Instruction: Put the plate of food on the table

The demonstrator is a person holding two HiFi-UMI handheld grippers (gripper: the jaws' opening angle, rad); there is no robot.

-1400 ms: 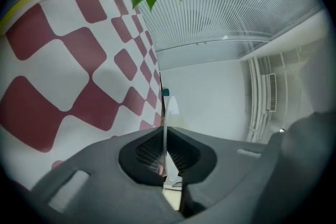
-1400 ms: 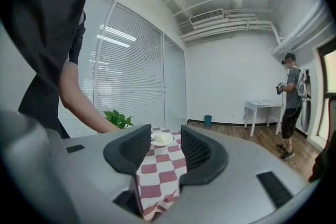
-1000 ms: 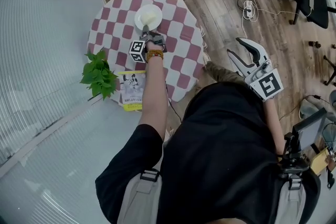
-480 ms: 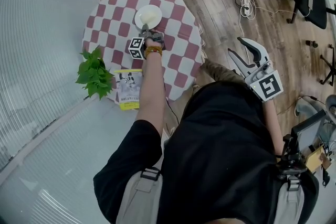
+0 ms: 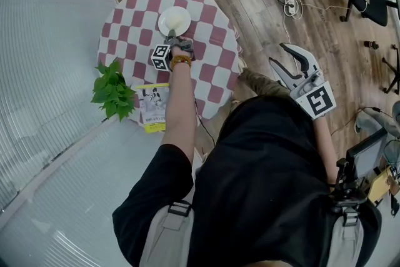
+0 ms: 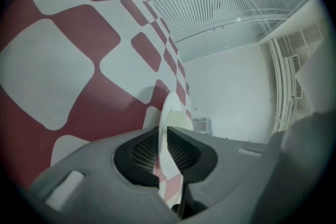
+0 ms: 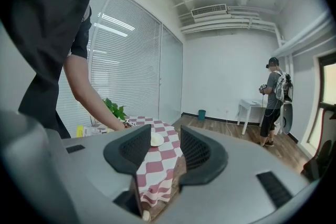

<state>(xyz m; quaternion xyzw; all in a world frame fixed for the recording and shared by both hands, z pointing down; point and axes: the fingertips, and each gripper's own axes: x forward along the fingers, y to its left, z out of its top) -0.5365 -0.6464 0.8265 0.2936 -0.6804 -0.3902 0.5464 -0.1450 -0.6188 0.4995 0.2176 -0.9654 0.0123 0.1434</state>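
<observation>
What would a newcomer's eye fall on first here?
The round table, checked red and white, at the head view's top. On it sits a white plate, its rim in the left gripper, whose jaws have just been opening. The right gripper hangs open beside the person.

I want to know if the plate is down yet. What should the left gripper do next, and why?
Probably finish opening the left gripper and draw it back. The plate appears to rest on the checked table, its rim between the jaws, which have just been opening. The right gripper is open and empty, away from the table.
</observation>
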